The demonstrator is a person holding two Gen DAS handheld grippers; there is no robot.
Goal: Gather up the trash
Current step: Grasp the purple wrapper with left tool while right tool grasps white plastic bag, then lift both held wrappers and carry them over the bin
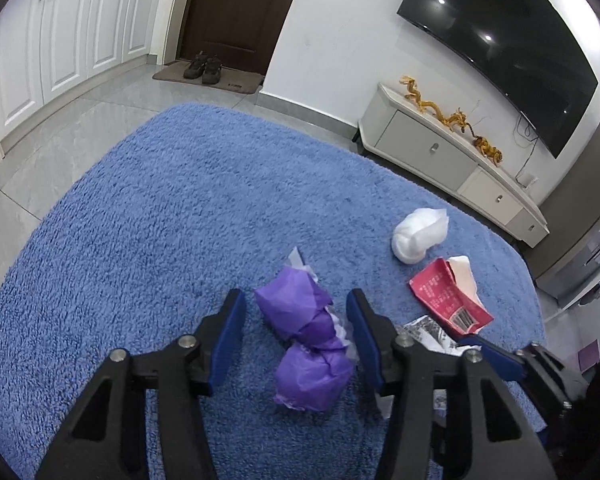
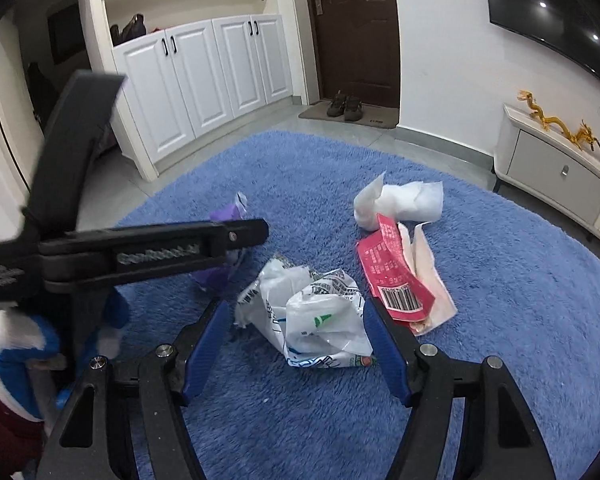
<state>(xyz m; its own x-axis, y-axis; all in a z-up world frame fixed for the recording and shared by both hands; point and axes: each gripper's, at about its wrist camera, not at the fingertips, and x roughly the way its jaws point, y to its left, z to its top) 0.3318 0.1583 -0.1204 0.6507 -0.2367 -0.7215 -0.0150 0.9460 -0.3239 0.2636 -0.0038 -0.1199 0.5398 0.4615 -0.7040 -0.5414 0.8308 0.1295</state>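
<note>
Left gripper [image 1: 296, 322] spread astride purple paper wad [image 1: 306, 344]; right gripper [image 2: 296, 320] spread around crumpled plastic wrapper [image 2: 320, 316], red packet [image 2: 396, 276] at two o'clock; risks snagging blue rug [image 2: 500, 300] pile or that packet

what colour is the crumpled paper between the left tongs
Purple, with a bit of white at its edges; clearest in the left wrist view.

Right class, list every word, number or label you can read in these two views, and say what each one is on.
Red packet: barcode and white print, too small to read.
White wrapper: black print and a green mark, crumpled, unreadable.
Left tongs: raised lettering on the arm, too blurred to read.
Doormat: small label, illegible.
Nothing reads clearly.
</note>
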